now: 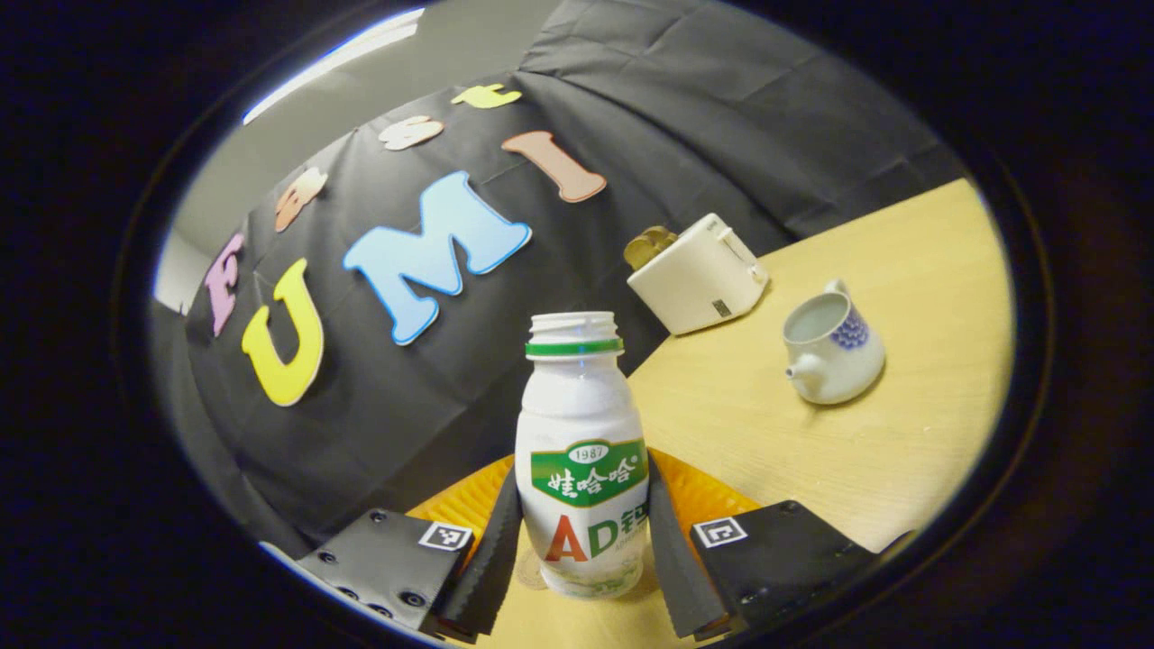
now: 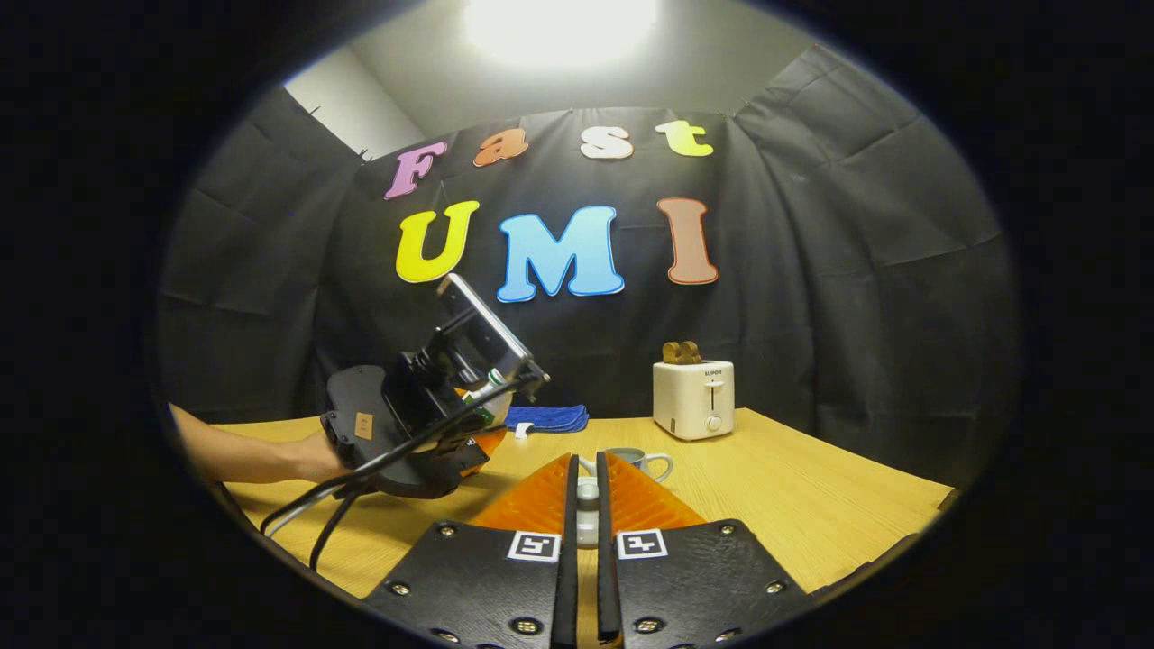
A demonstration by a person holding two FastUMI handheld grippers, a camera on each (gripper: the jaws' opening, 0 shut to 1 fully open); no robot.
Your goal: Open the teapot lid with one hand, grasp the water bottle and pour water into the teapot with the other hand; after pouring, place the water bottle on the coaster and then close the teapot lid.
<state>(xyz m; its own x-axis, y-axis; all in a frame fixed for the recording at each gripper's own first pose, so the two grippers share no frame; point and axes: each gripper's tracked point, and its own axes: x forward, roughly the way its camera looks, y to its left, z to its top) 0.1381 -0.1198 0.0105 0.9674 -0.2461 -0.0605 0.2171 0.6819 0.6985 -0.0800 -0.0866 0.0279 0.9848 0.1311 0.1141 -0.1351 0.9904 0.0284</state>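
Left gripper view: tilted, close behind the water bottle (image 1: 584, 469), facing across the tabletop (image 1: 902, 424) toward the teapot (image 1: 829, 347) and toaster (image 1: 699, 284) farther off. Right gripper view: level, low over the tabletop, facing the booth wall, left gripper (image 2: 424, 424) near on its left. The 2 views share toaster, teapot, tabletop.

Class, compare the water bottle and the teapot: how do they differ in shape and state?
The water bottle is tall and narrow; the teapot is squat and round. The bottle sits gripped between the left tongs; the teapot stands free on the table. Shared: both are white and open-topped.
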